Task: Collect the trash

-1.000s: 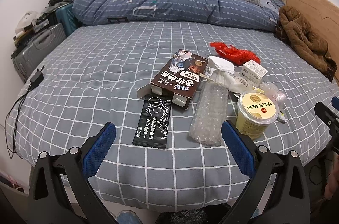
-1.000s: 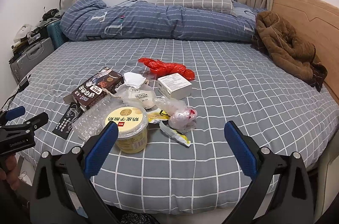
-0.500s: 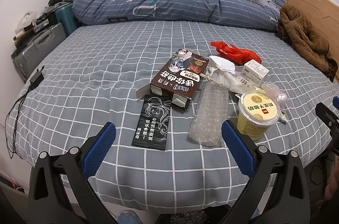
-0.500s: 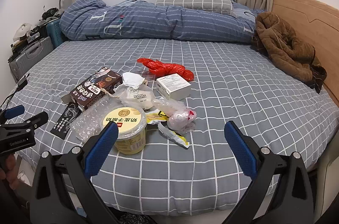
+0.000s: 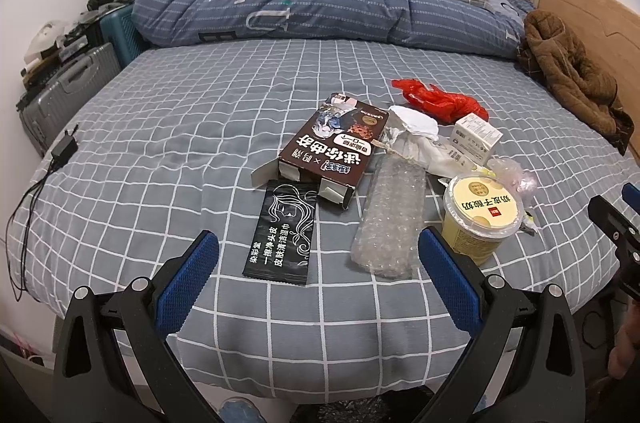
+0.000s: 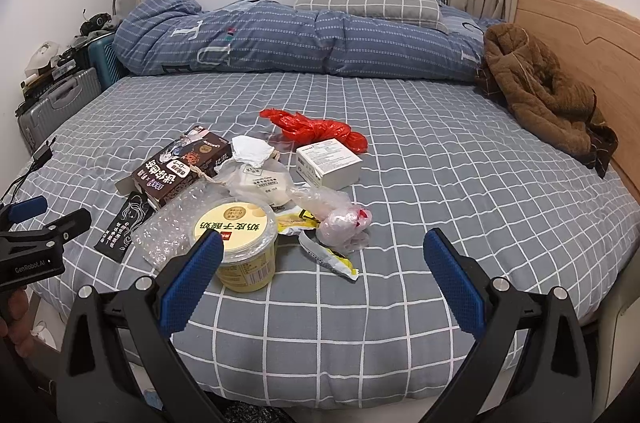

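Trash lies on the grey checked bed (image 5: 160,151): a black sachet (image 5: 284,231), a brown box (image 5: 336,151), bubble wrap (image 5: 390,219), a yellow yogurt cup (image 5: 482,215) (image 6: 240,243), a red plastic bag (image 6: 316,129), a white box (image 6: 328,163), crumpled white paper (image 6: 250,151) and clear plastic (image 6: 340,219). My left gripper (image 5: 318,269) is open and empty, just short of the sachet and bubble wrap. My right gripper (image 6: 324,271) is open and empty, its left finger in front of the cup.
A folded blue quilt (image 6: 280,39) and grey pillow (image 6: 368,1) lie at the back. A brown coat (image 6: 548,91) lies by the wooden headboard (image 6: 592,35). Suitcases (image 5: 60,95) stand left of the bed. A charger and cable (image 5: 60,151) lie on the bed's left edge.
Both grippers have drifted slightly toward the trash; the items sit a little lower in both views. Nothing was grasped.
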Demonstrator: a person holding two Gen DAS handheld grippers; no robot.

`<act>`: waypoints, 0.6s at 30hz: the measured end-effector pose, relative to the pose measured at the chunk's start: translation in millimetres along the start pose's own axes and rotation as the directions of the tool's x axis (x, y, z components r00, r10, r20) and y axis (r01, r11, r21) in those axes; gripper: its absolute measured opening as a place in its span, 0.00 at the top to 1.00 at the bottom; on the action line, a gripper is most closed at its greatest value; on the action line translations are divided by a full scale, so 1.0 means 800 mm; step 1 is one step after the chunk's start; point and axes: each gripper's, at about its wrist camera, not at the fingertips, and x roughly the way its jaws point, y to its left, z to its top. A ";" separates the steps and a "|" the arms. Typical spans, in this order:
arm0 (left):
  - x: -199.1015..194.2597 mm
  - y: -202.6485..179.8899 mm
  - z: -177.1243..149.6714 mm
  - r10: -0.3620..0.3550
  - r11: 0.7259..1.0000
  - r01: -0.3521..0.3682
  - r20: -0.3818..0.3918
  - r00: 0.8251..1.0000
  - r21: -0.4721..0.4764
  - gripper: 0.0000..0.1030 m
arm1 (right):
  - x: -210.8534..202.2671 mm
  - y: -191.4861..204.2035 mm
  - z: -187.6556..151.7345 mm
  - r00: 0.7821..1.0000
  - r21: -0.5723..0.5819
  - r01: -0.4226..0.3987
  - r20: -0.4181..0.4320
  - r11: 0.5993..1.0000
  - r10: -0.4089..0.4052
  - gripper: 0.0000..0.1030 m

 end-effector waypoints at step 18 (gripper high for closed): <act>0.000 -0.002 0.001 0.003 1.000 -0.002 -0.003 1.000 0.007 0.05 | 0.001 0.000 -0.001 1.000 -0.002 0.002 0.000 1.000 -0.002 0.07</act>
